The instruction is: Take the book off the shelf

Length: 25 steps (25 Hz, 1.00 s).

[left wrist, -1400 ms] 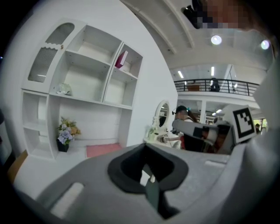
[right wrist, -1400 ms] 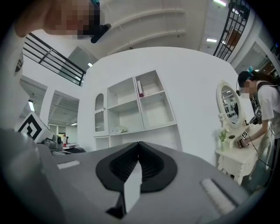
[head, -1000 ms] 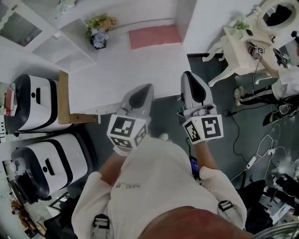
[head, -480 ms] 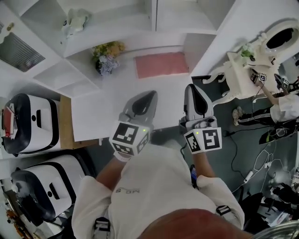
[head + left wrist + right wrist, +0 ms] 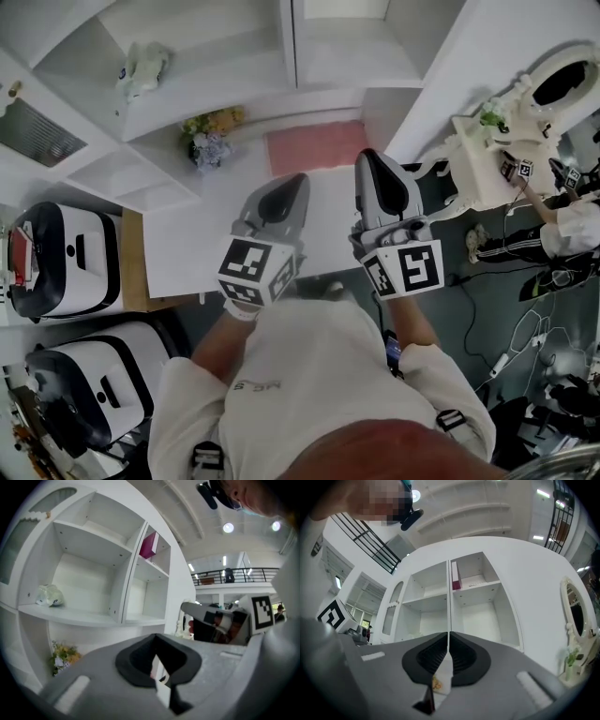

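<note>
A magenta book [image 5: 149, 545] stands upright at the left wall of the upper right compartment of the white shelf unit [image 5: 89, 555]. The right gripper view shows the book [image 5: 455, 578] in that same top compartment, well beyond the jaws. My left gripper [image 5: 291, 185] and right gripper [image 5: 371, 161] are held side by side over the white counter in front of the shelf, both pointing at it. The left gripper [image 5: 157, 641] is shut and holds nothing. The right gripper [image 5: 449, 637] has its pads pressed together and is empty too.
A flower pot [image 5: 208, 141] and a flat pink mat [image 5: 314, 147] lie on the counter under the shelves. A pale soft bundle [image 5: 49, 596] sits in the left compartment. White machines [image 5: 56, 248] stand at the left; an ornate dressing table [image 5: 497, 131] and a seated person [image 5: 572, 225] at the right.
The person has come closer to the shelf unit, so more compartments show. Both grippers have moved forward over the counter towards the pink mat, still side by side and shut.
</note>
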Each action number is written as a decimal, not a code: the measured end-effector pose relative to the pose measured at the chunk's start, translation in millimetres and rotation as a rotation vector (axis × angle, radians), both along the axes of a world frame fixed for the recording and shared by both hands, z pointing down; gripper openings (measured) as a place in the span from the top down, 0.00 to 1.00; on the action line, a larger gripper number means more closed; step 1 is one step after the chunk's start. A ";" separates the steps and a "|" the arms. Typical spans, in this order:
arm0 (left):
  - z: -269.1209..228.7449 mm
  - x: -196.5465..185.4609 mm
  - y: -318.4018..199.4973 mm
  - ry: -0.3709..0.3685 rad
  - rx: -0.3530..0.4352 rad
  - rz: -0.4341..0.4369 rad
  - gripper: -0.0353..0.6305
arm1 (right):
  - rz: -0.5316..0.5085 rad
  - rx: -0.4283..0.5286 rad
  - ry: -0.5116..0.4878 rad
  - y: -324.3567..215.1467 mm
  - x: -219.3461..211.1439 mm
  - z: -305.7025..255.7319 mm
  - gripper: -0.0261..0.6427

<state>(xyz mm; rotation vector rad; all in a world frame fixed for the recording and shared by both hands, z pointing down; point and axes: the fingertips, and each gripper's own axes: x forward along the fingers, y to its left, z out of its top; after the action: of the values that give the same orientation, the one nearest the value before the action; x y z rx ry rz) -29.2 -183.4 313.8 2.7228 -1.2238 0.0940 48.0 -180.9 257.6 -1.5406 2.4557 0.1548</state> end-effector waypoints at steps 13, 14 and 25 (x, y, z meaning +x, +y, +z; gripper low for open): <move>-73.5 8.6 -39.2 0.028 0.123 0.027 0.94 | -0.017 0.189 -0.016 -34.3 -1.8 -87.5 0.85; -77.7 8.4 -42.9 0.028 0.132 0.029 0.94 | -0.015 0.203 -0.011 -37.2 -3.2 -93.8 0.85; -117.5 1.6 -76.7 0.040 0.208 -0.008 0.94 | 0.014 0.315 0.010 -67.2 -3.9 -150.1 0.76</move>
<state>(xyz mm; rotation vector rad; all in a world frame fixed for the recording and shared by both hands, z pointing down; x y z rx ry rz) -27.5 -260.0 196.4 2.8785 -1.3000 -0.0933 44.0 -248.1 107.5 -1.4215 2.2920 0.5256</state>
